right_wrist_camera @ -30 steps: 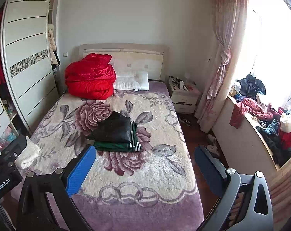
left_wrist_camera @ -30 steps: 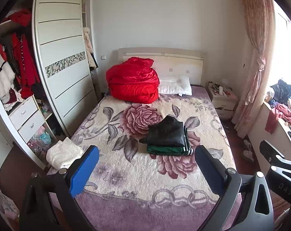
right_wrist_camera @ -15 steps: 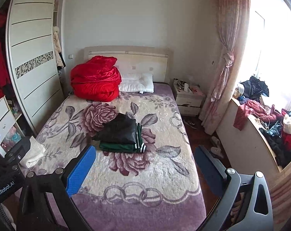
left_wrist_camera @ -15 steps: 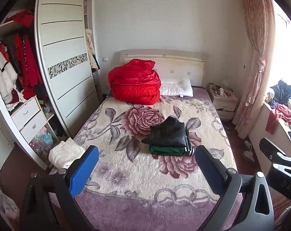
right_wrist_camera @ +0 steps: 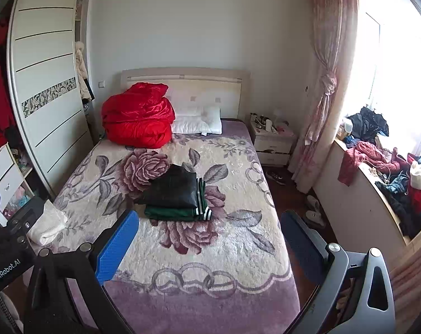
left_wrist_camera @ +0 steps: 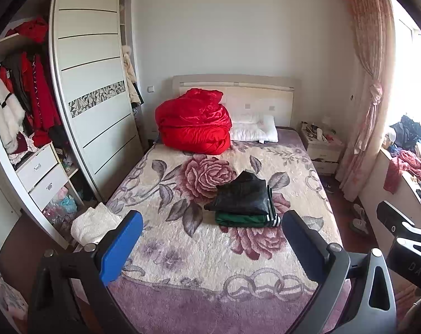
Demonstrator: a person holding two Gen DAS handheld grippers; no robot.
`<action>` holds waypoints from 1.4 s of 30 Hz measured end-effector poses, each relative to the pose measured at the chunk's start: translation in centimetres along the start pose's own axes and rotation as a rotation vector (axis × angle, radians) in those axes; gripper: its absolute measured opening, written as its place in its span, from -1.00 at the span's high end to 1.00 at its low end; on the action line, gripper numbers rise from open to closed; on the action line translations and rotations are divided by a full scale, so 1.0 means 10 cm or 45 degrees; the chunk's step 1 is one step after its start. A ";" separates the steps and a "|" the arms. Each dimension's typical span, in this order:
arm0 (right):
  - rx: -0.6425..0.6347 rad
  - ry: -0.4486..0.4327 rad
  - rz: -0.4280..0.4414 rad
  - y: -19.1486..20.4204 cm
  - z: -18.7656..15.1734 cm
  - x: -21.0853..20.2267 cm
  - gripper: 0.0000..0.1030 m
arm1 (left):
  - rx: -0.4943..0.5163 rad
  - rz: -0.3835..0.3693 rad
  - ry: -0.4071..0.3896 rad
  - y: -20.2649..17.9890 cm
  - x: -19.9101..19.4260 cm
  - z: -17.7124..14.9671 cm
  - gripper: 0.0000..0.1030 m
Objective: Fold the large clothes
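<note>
A folded black garment (left_wrist_camera: 242, 194) lies on a folded green garment with white stripes (left_wrist_camera: 246, 219) in the middle of the bed (left_wrist_camera: 182, 245); the stack also shows in the right wrist view (right_wrist_camera: 172, 188). A folded cream garment (left_wrist_camera: 94, 222) lies at the bed's left edge, and shows in the right wrist view (right_wrist_camera: 47, 222). My left gripper (left_wrist_camera: 210, 239) is open and empty, held well back above the bed's foot. My right gripper (right_wrist_camera: 207, 239) is open and empty, also far from the clothes.
A bundled red quilt (left_wrist_camera: 193, 122) and white pillows (left_wrist_camera: 253, 128) sit at the headboard. An open wardrobe (left_wrist_camera: 29, 111) with hanging clothes stands left. A nightstand (left_wrist_camera: 321, 144), pink curtain (left_wrist_camera: 369, 83) and a cluttered window ledge (right_wrist_camera: 383, 167) are on the right.
Both views have shifted slightly, with the bed and clothes drifting right and down in frame. Both grippers stay open and empty; the clothes have not moved.
</note>
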State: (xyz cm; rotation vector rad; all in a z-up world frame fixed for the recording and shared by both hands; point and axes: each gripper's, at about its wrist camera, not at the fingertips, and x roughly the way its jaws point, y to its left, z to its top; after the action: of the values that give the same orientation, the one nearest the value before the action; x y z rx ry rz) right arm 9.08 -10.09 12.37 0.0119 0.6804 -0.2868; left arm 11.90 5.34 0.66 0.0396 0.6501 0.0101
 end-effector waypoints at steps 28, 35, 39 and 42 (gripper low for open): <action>0.005 -0.010 0.018 -0.03 -0.06 -0.03 -1.00 | -0.006 0.008 -0.018 0.04 -0.08 0.06 -0.98; -0.003 -0.012 0.019 0.00 -0.04 -0.04 -1.00 | -0.003 0.011 -0.020 0.05 -0.08 0.07 -0.99; 0.000 -0.013 0.019 0.00 -0.05 -0.04 -1.00 | -0.004 0.014 -0.021 0.06 -0.09 0.06 -0.99; 0.002 -0.015 0.024 0.01 -0.05 -0.03 -1.00 | -0.005 0.014 -0.023 0.07 -0.09 0.05 -0.99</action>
State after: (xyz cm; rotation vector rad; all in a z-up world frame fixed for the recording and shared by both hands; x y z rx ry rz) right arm 8.54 -9.90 12.15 0.0178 0.6679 -0.2691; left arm 11.49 5.98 1.69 0.0395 0.6317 0.0218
